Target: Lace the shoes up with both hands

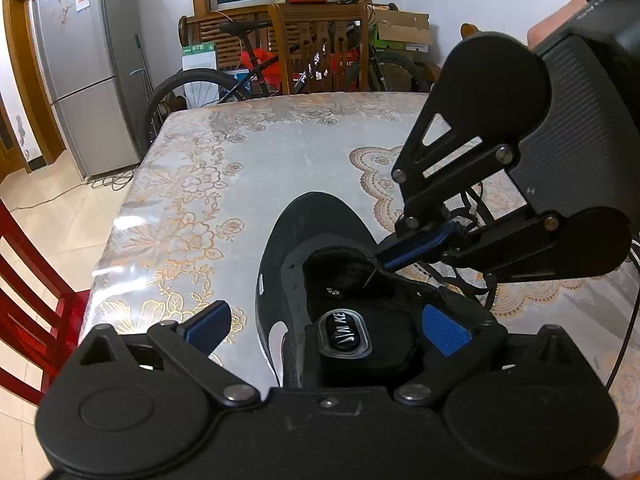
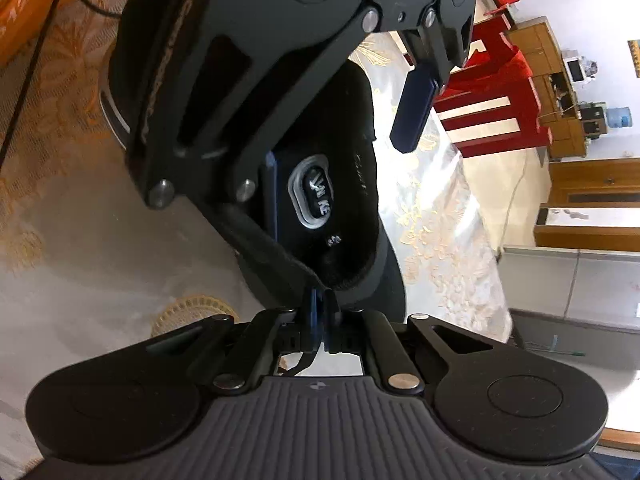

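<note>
A black shoe [image 1: 280,264] lies on the table, its opening up and its toe pointing away in the left wrist view. Its tongue carries an oval label [image 1: 346,338]. My left gripper [image 1: 326,328] is open wide over the tongue, one blue pad [image 1: 208,326] outside the shoe and the other blue pad [image 1: 444,330] at its right flap. My right gripper [image 1: 386,258] comes in from the right, shut on a black lace [image 1: 370,276] at the shoe's edge. In the right wrist view the right gripper [image 2: 319,300] pinches the lace [image 2: 280,252] beside the shoe [image 2: 352,220], with the left gripper [image 2: 342,156] above.
The table [image 1: 240,168] has a shiny flower-patterned cloth. Loose black laces [image 1: 472,216] lie behind the right gripper. A red chair [image 1: 24,292] stands at the left edge and a wooden chair [image 1: 316,44] at the far end. A bicycle and a fridge [image 1: 84,68] stand beyond.
</note>
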Available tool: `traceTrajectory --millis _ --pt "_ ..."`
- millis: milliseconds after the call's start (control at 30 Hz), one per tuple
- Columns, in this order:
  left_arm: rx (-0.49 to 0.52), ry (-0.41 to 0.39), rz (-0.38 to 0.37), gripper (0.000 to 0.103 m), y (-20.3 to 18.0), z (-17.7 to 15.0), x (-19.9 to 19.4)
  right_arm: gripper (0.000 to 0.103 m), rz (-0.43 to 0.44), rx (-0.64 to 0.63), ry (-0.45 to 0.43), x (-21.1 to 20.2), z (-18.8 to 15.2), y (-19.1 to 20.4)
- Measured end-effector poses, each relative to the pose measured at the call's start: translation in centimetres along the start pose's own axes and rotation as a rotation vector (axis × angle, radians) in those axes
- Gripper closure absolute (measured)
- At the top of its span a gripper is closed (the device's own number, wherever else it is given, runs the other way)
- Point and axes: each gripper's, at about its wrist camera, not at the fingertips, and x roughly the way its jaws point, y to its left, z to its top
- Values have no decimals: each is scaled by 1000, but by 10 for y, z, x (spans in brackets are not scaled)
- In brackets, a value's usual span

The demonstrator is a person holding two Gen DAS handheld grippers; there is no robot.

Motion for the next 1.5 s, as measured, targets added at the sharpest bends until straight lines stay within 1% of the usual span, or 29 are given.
traceTrajectory --millis 33,100,133,167,267,333,367,400,467,500,600,700,733,800,833,867,933,1033,1100,1133,1200,1233,1267,1300,1400,1433,1500 --pt "0 0 0 1 0 0 0 98 -3 -4 6 0 0 1" --pt "0 1 1 1 0 0 0 88 -16 5 12 -3 -2 3" --pt "0 2 2 1 0 0 0 78 -20 20 14 -7 -4 3" --pt "-2 3 2 1 0 -1 0 75 -23 39 15 -10 -5 1" --pt "-7 4 0 1 0 0 0 75 -10 88 33 -12 -8 -3" --pt "-4 3 2 1 -2 0 0 75 -10 87 55 -7 -10 -1" --pt "-2 3 4 1 -2 0 -1 77 -16 75 69 -2 -10 1" --pt "0 3 6 1 -2 0 -1 80 -19 66 77 2 -11 4" --pt "-2 4 9 1 -2 0 -1 98 -15 70 77 7 -12 7" --pt "-5 5 9 1 -1 0 -1 101 -15 78 71 8 -12 7" --pt "-15 7 10 1 -1 -1 -1 101 -13 110 28 3 -10 6" --pt "-18 8 14 1 -3 -1 -1 101 -2 121 0 -5 -7 7" --pt "-19 8 16 1 -3 0 -2 101 -3 124 3 -6 -7 6" --pt "-18 9 39 1 -5 -1 -4 96 -13 131 34 -4 -8 5" --pt "-18 9 52 1 -6 -1 -5 88 -21 147 45 -4 -9 3" --pt "-17 9 66 1 -7 -1 -6 81 -30 175 51 -4 -10 -1" --pt "-21 8 99 1 -7 -1 -12 76 -45 238 51 -10 -13 -5" --pt "-42 -4 147 1 -6 -3 -30 76 -60 359 51 -23 -19 -11" --pt "-54 -15 179 1 -3 -3 -46 76 -67 524 56 -28 -22 -23" --pt "-59 -21 188 1 -1 -4 -55 76 -61 648 48 -32 -23 -32" --pt "-62 -21 188 1 4 -5 -69 76 -17 975 1 -46 -29 -53" --pt "-57 -17 184 1 7 -6 -73 76 28 1165 -45 -57 -34 -59" --pt "-49 -14 179 1 9 -7 -77 76 93 1367 -108 -66 -41 -65" --pt "-42 -10 175 1 12 -8 -82 76 144 1531 -155 -72 -43 -65" --pt "10 3 136 1 19 -15 -84 76 214 1878 -229 -78 -36 -57" --pt "30 4 115 1 21 -17 -82 76 210 1985 -218 -77 -31 -54" --pt "76 1 66 1 25 -21 -78 77 133 2182 -134 -68 -21 -47"
